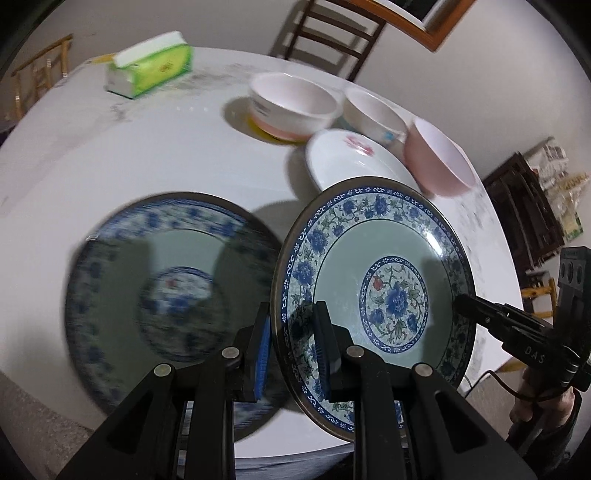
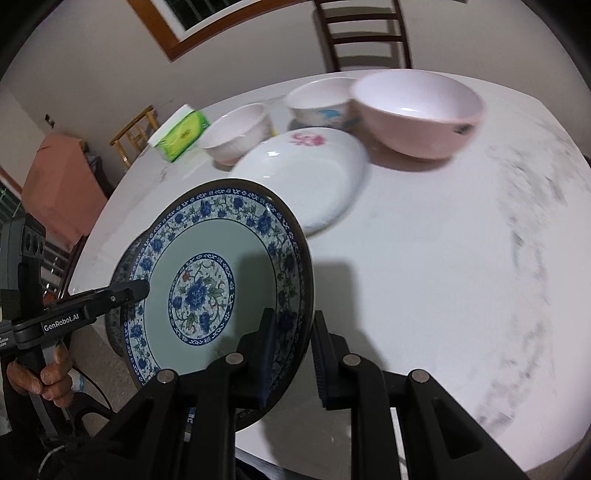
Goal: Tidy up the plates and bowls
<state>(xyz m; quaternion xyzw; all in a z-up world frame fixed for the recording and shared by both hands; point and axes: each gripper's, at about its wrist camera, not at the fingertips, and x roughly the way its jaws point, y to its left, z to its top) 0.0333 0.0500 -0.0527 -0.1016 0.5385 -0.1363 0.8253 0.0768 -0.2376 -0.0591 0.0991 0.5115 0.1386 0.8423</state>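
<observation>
A blue-flowered plate (image 1: 373, 291) is held tilted above the table, gripped on opposite rims. My left gripper (image 1: 291, 354) is shut on its near rim. My right gripper (image 2: 291, 354) is shut on the other rim of the same plate (image 2: 218, 280). A second matching blue-flowered plate (image 1: 162, 291) lies flat on the table to the left, blurred. Behind stand a white plate with a pink flower (image 1: 354, 162), a large pink bowl (image 1: 439, 158), a white bowl with a pink base (image 1: 291, 107) and a white bowl with a blue mark (image 1: 373, 110).
A green tissue pack (image 1: 151, 70) lies at the far left of the round white table (image 1: 129, 147). A dark wooden chair (image 1: 332, 33) stands behind the table. The table's right part (image 2: 443, 258) is bare marble. A light wooden chair (image 2: 133, 136) stands at far left.
</observation>
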